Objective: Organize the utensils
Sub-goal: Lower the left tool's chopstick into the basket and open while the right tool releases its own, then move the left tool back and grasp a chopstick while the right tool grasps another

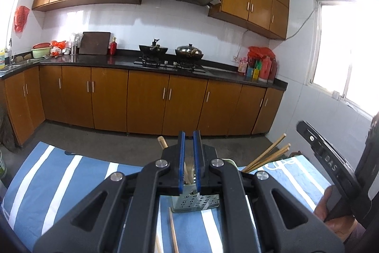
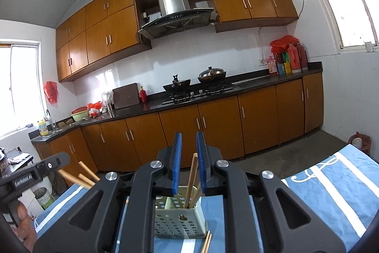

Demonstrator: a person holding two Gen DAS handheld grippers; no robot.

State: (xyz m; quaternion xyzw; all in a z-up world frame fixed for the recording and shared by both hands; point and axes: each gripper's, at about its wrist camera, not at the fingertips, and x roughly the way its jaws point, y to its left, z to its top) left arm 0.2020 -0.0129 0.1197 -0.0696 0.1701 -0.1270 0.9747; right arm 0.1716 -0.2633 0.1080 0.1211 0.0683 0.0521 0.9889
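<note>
A pale green perforated utensil holder (image 2: 180, 222) stands on a blue and white striped cloth (image 2: 331, 193); it also shows in the left wrist view (image 1: 196, 204). Wooden chopsticks (image 2: 191, 179) stand inside it. Loose chopsticks lie on the cloth in front of it, in the right wrist view (image 2: 206, 242) and the left wrist view (image 1: 173, 231). My left gripper (image 1: 189, 134) hovers just above the holder, jaws slightly apart and empty. My right gripper (image 2: 189, 135) hovers above the holder too, jaws apart, a standing chopstick between them but not gripped.
Wooden cabinets (image 1: 146, 98) and a dark counter with a stove and two woks (image 1: 170, 51) stand beyond a grey floor. More chopsticks stick out at the right in the left wrist view (image 1: 270, 153). A bucket (image 2: 43, 198) stands on the floor at left.
</note>
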